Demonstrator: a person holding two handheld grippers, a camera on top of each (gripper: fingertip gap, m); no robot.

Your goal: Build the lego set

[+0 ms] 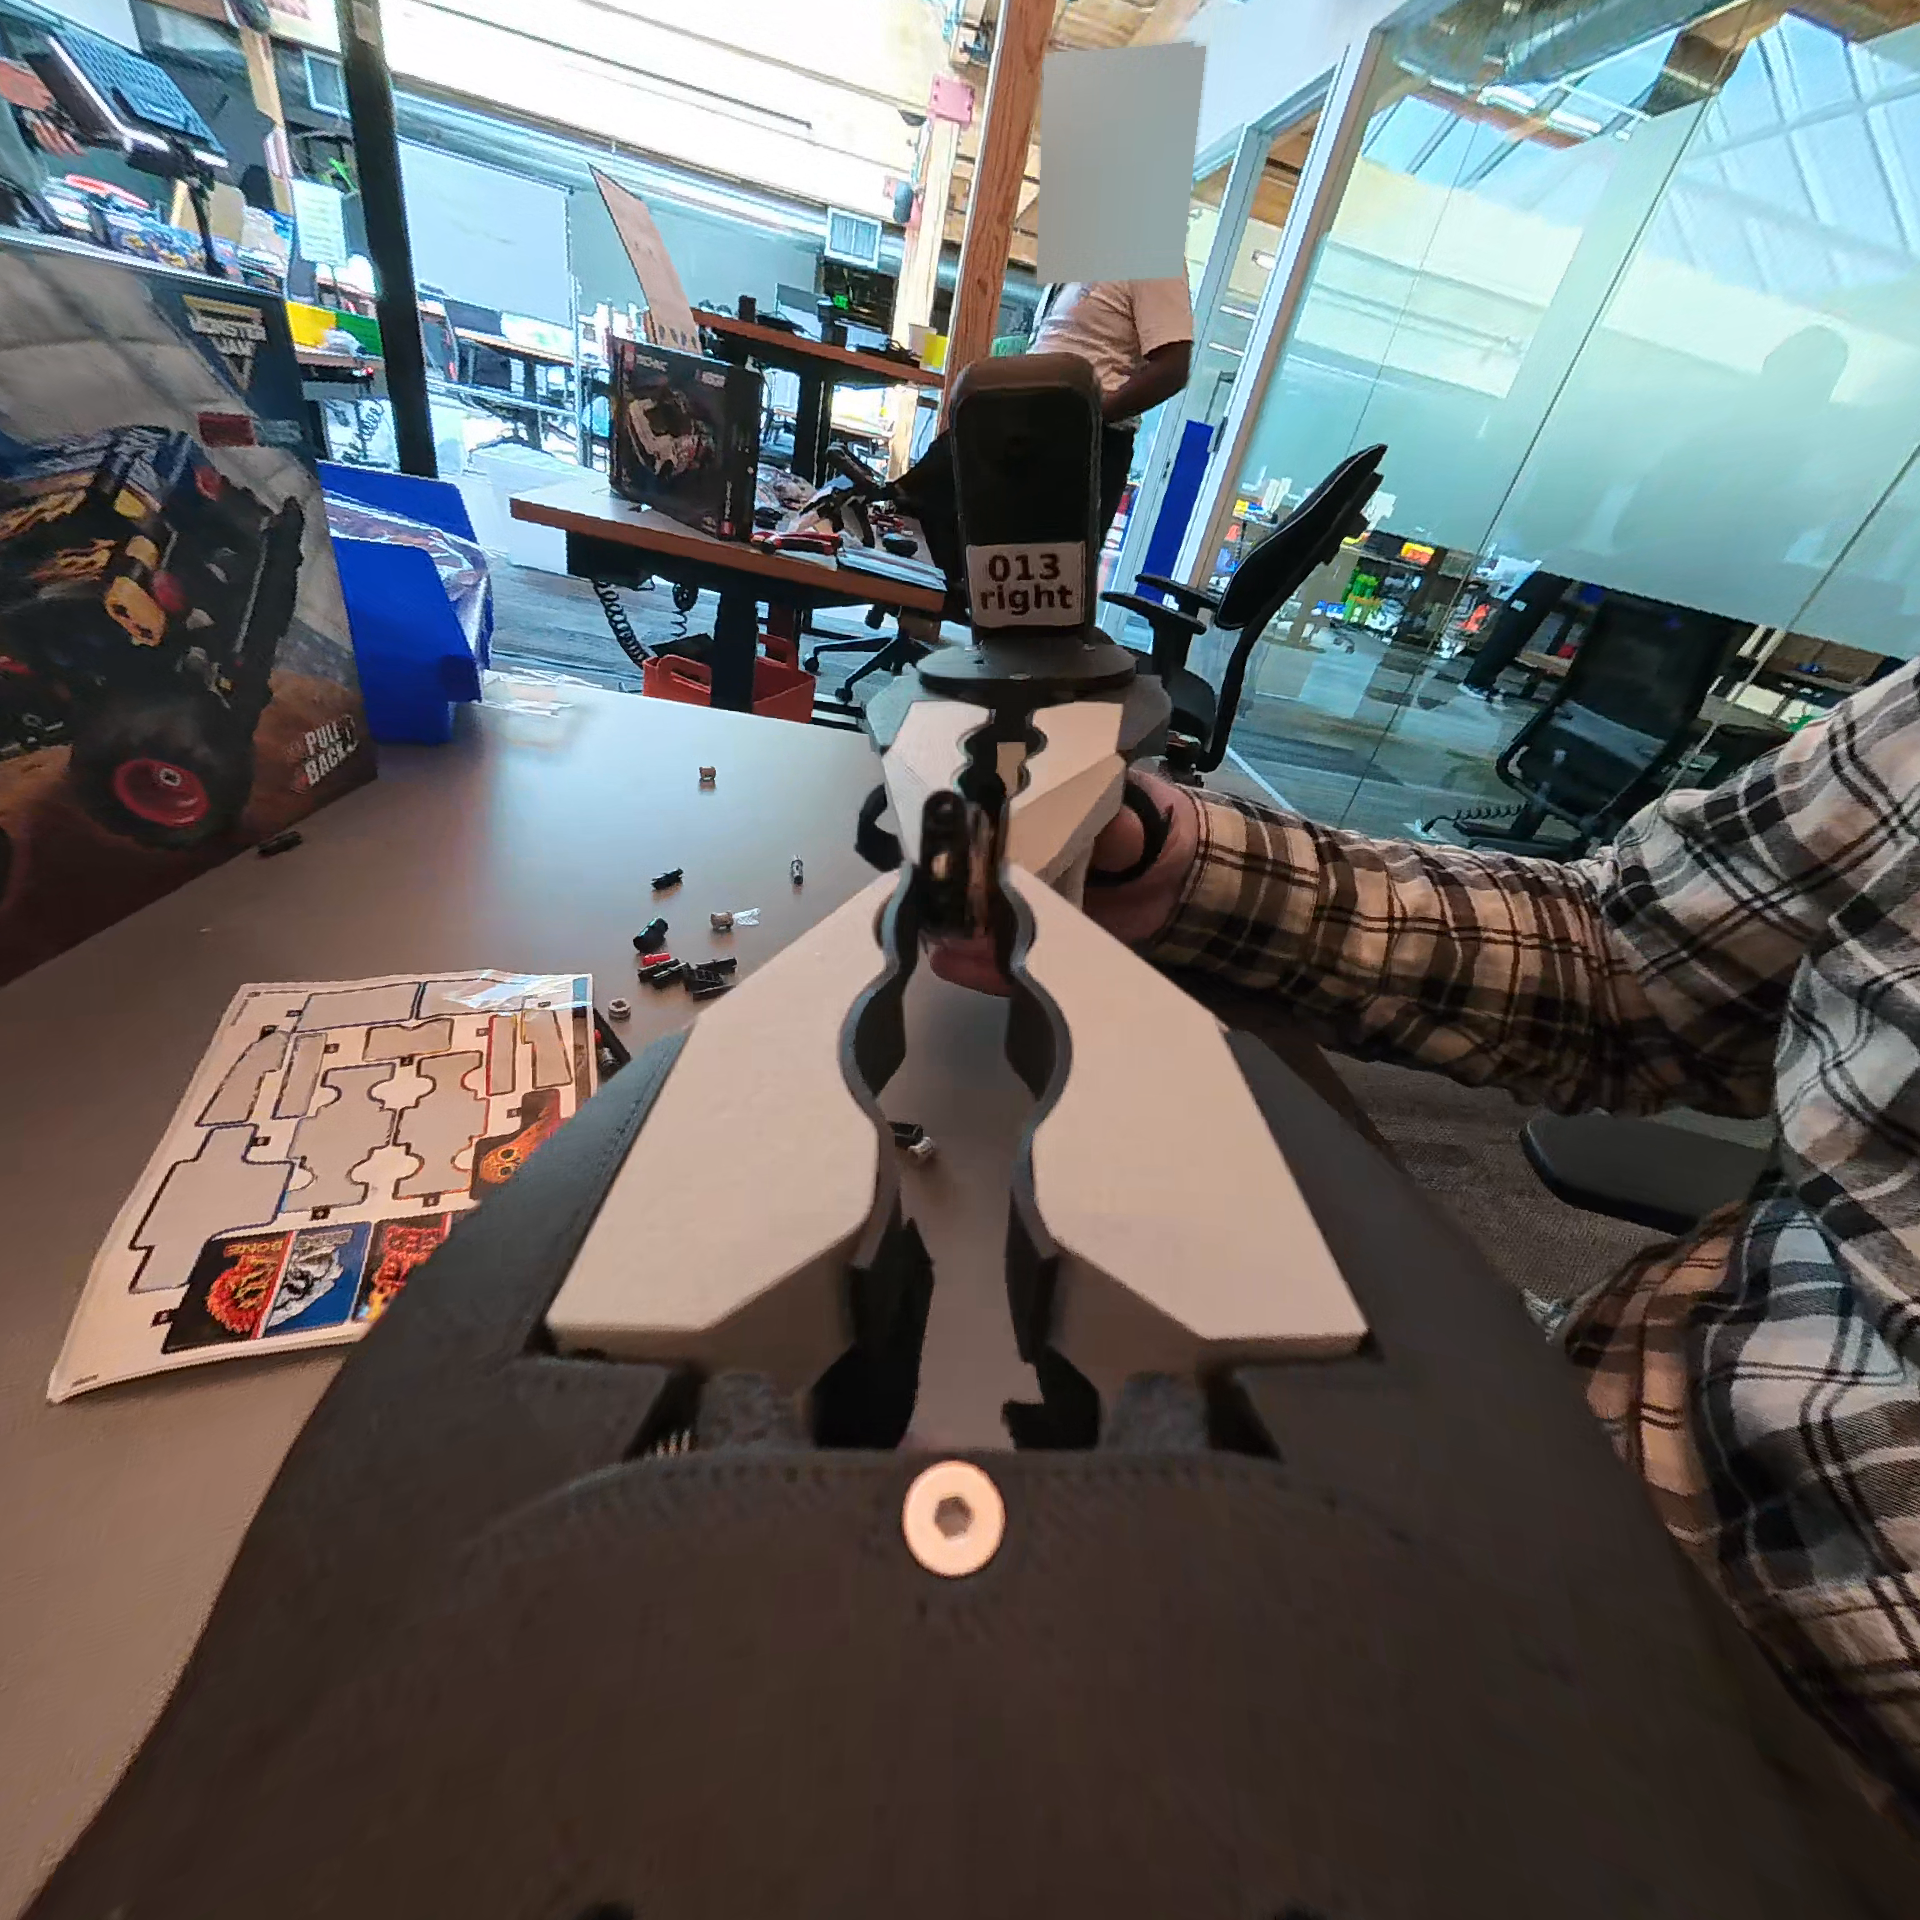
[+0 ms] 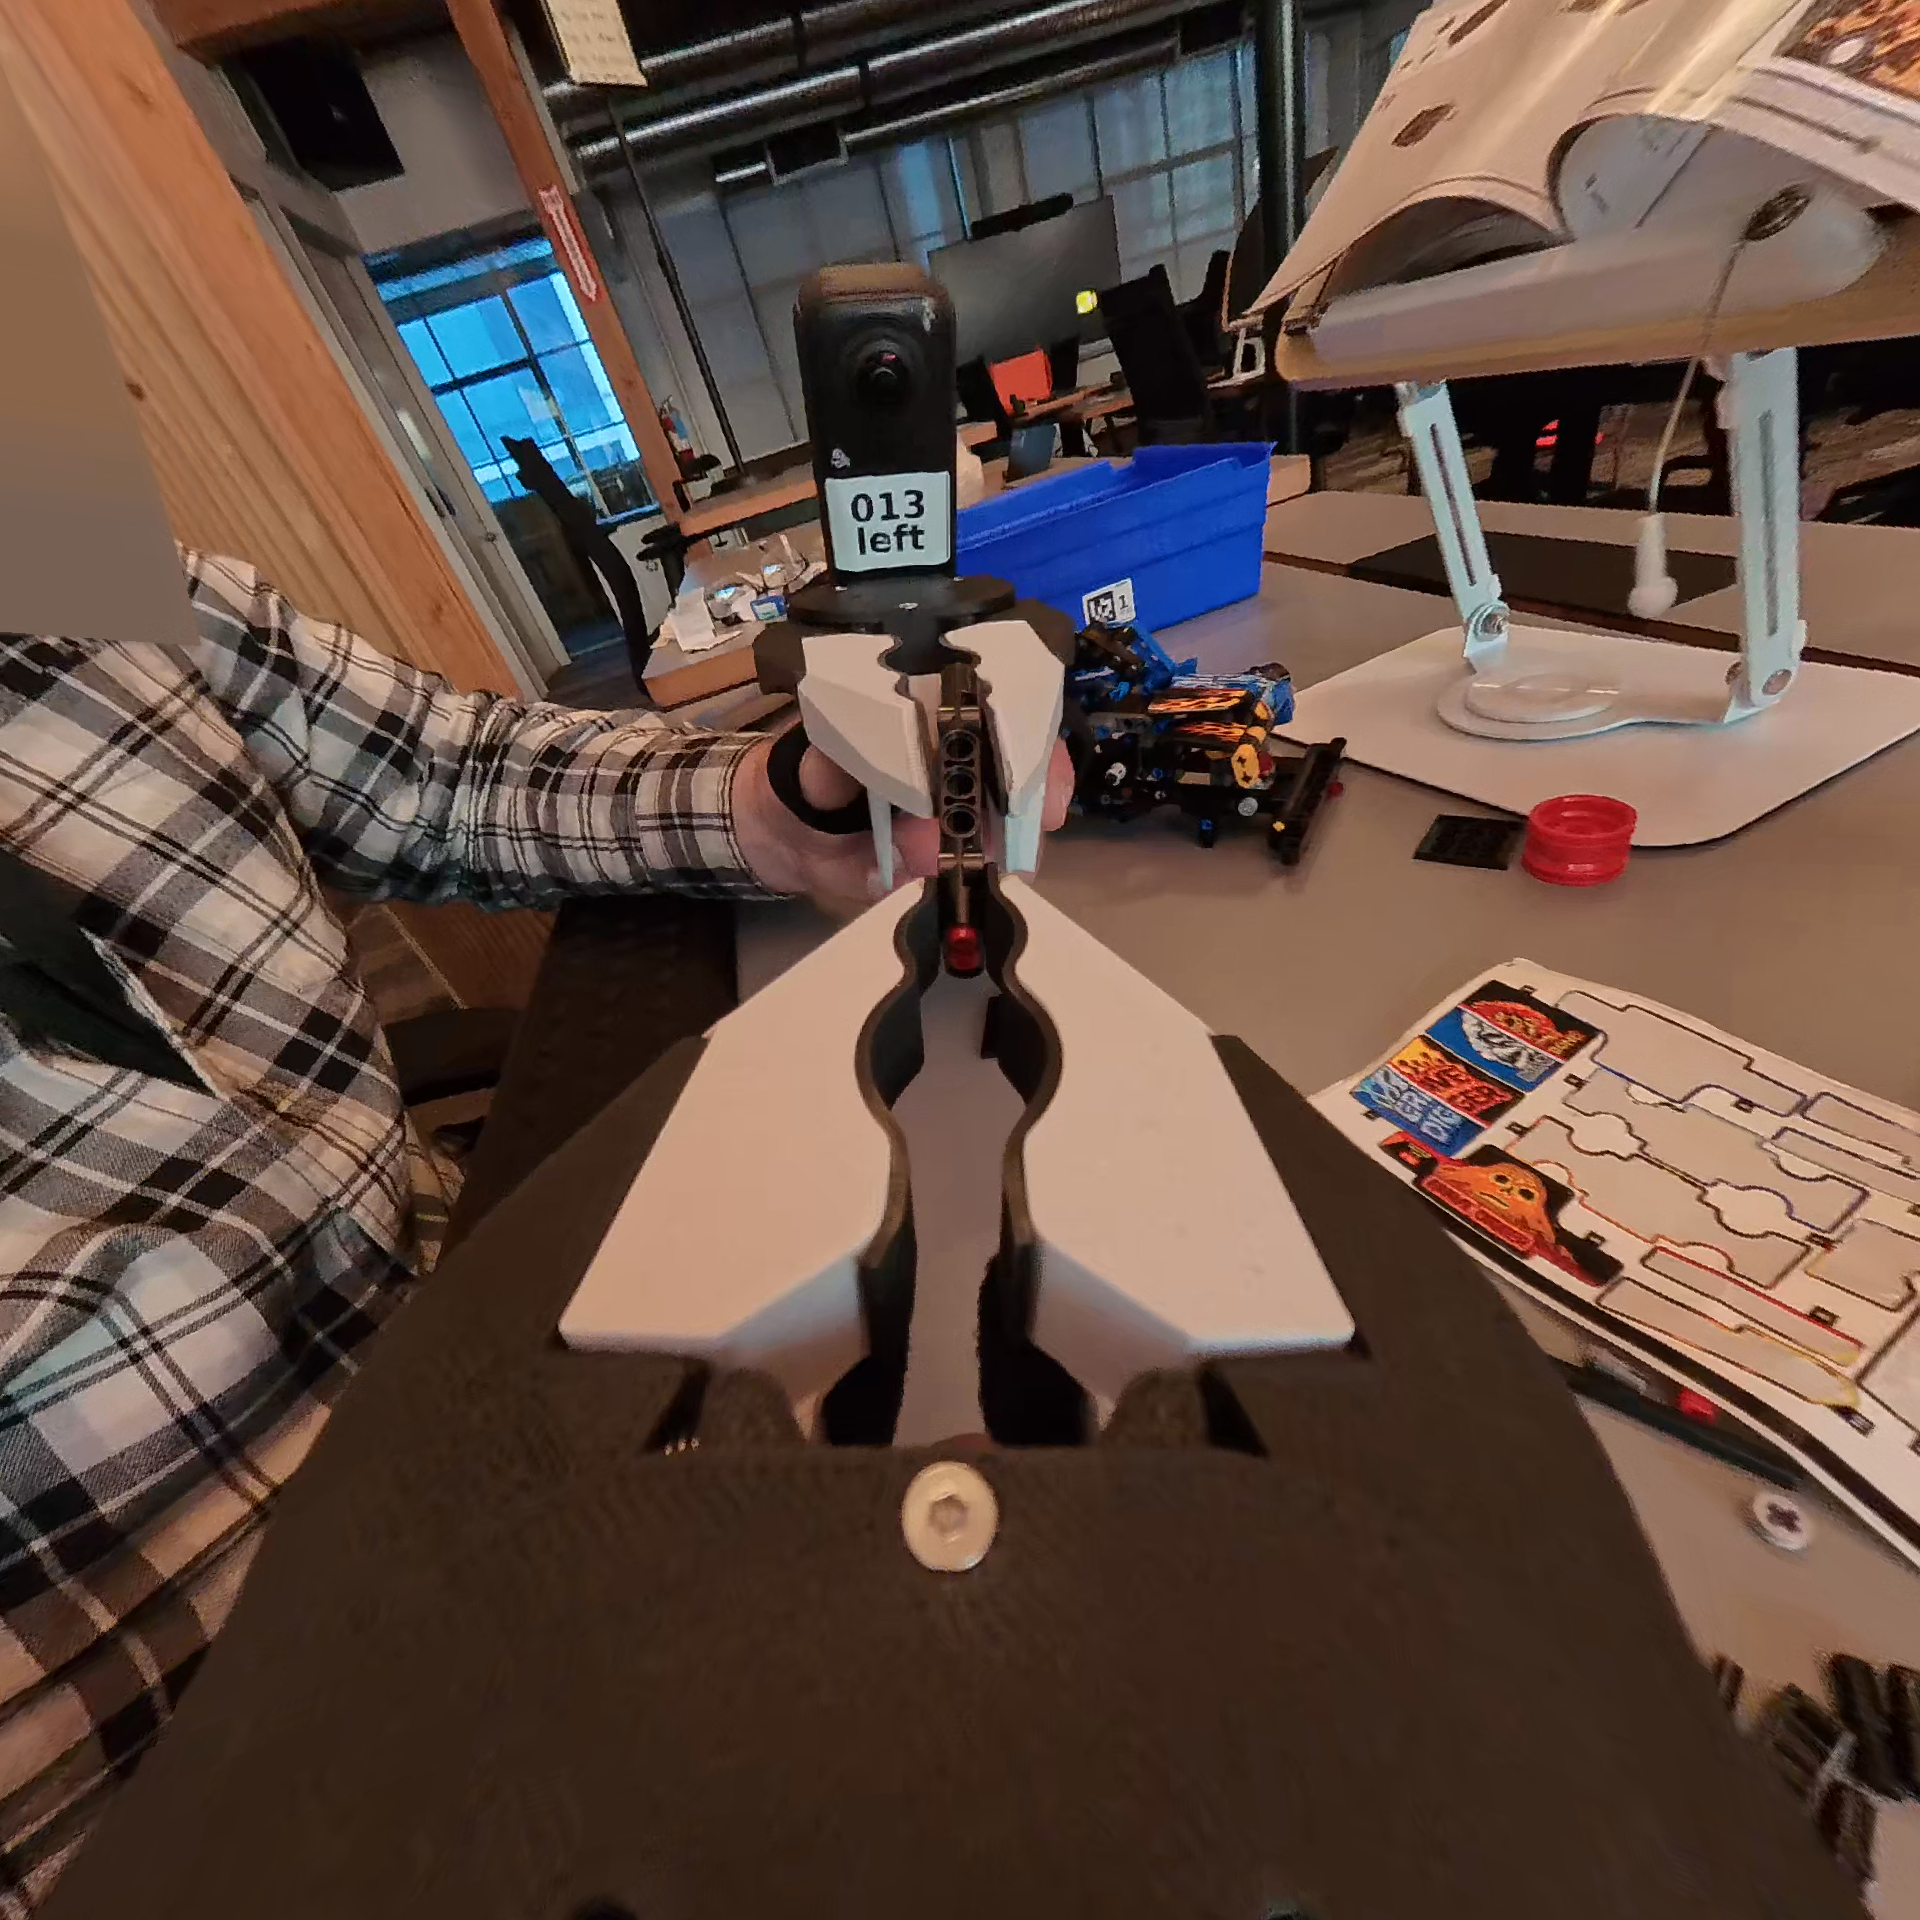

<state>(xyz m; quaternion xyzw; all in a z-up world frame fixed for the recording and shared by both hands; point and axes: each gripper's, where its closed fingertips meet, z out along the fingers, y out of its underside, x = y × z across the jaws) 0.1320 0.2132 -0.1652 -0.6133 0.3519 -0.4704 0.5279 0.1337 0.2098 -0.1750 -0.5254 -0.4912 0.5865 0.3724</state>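
My left gripper (image 1: 954,904) is shut on a black Lego beam with holes (image 1: 943,847), held in the air above the grey table (image 1: 582,831). In the right wrist view the left gripper (image 2: 956,862) faces me, with the beam (image 2: 958,774) upright between its white fingers (image 2: 868,727). My right gripper (image 2: 961,914) meets it tip to tip and is shut on a red pin (image 2: 962,943) at the beam's near end. The right gripper (image 1: 971,831) also shows in the left wrist view. A partly built blue and black model (image 2: 1174,727) lies on the table behind.
A sticker sheet (image 1: 343,1143) (image 2: 1662,1195) lies on the table beside small loose parts (image 1: 686,966). The set's box (image 1: 156,623) and a blue bin (image 2: 1122,530) stand behind. A red wheel hub (image 2: 1579,836) sits by the white stand (image 2: 1558,707) holding the instruction booklet (image 2: 1558,156). The tips of both grippers are at nearly the same place.
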